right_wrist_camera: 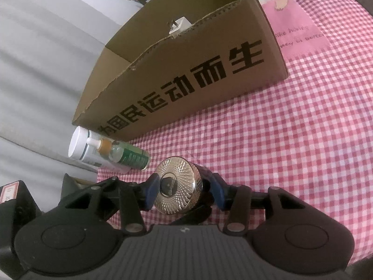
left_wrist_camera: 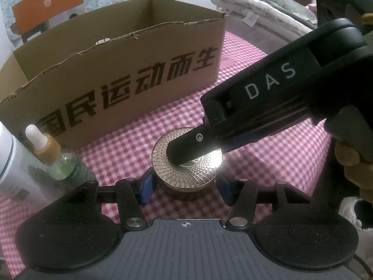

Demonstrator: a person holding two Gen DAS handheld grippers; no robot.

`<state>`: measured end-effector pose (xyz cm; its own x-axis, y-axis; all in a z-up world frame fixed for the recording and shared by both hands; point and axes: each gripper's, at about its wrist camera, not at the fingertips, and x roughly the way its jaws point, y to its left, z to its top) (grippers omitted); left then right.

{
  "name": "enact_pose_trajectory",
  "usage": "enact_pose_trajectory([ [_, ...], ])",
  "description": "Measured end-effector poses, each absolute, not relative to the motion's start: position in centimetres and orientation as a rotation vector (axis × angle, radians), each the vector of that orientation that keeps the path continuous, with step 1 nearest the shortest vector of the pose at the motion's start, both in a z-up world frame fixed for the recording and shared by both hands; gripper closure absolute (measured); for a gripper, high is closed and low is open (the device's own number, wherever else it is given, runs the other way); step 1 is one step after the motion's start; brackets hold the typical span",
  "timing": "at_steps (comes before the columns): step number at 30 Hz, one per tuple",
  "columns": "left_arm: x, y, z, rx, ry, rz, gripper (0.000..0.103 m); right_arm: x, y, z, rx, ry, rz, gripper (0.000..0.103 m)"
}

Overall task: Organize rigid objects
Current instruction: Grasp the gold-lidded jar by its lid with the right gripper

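Pink checked cloth (left_wrist_camera: 268, 126) covers the surface, with a cardboard box (left_wrist_camera: 121, 53) standing behind. Left wrist view: the left tool (left_wrist_camera: 185, 186) is spread, its blue pads flanking a gold-lidded jar (left_wrist_camera: 184, 163) without visible contact. The right tool (left_wrist_camera: 177, 151) reaches in from the right and overlaps the lid; its state cannot be told here. A dropper bottle (left_wrist_camera: 58, 161) stands beside a white bottle (left_wrist_camera: 9, 161)

Right wrist view: the right tool (right_wrist_camera: 184, 192) brackets the jar (right_wrist_camera: 178, 186), apparently pinching it at the lid, probably for transfer into the box (right_wrist_camera: 186, 70)
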<state>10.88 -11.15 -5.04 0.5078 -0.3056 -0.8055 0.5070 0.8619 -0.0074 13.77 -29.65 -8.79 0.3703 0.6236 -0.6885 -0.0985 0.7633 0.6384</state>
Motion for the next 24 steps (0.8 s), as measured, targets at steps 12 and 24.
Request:
enact_pose_trajectory([
  [12,12.3,-12.7,-5.3,0.258,0.934,-0.450,0.048,14.4,-29.9,-9.6,0.582,1.098,0.506,0.049],
  [24,12.4,-12.7,-5.4,0.243,0.944,-0.428,0.048,14.0,-29.8,-9.3,0.579,1.089,0.504,0.049],
])
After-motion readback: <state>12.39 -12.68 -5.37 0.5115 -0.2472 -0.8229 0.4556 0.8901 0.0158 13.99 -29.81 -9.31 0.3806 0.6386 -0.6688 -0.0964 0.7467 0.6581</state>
